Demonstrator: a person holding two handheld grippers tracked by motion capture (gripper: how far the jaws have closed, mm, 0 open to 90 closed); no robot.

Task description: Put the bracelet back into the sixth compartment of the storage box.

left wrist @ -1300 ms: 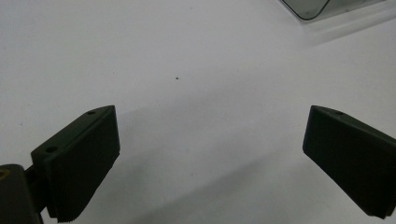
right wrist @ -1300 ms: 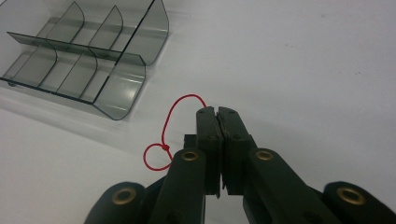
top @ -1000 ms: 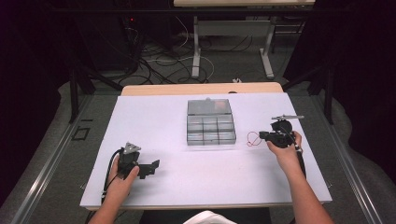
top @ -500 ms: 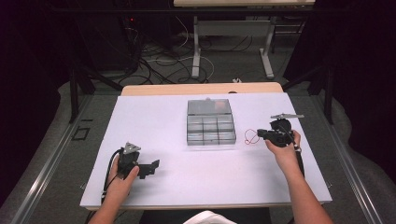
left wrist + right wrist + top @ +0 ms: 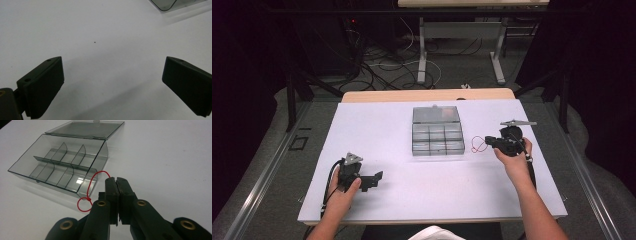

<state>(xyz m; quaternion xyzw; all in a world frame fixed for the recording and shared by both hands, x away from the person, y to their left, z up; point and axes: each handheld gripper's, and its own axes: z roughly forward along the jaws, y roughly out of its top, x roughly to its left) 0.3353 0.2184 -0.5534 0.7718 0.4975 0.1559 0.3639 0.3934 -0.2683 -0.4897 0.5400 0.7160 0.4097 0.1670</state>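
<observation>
A clear plastic compartment box [image 5: 438, 150] lies open at the table's middle, its lid [image 5: 436, 114] laid flat behind it. Right of the box my right gripper [image 5: 488, 141] points left at it, shut on a thin red thread [image 5: 478, 145]. In the right gripper view the jaws [image 5: 116, 180] are pressed together. The thread [image 5: 91, 180] arcs out of their tip and ends in a small knotted loop by the box's near corner [image 5: 100, 155]. My left gripper [image 5: 377, 177] rests at the front left, open, with only bare table between its pads [image 5: 112, 85].
The white table top [image 5: 402, 200] stretches around the box, whose corner [image 5: 166, 3] shows at the top right of the left gripper view. Beyond the far edge are a wooden strip [image 5: 427, 95], floor cables and the legs of another table.
The right gripper with the red thread has crept slightly left toward the box. The left hand has stayed where it was.
</observation>
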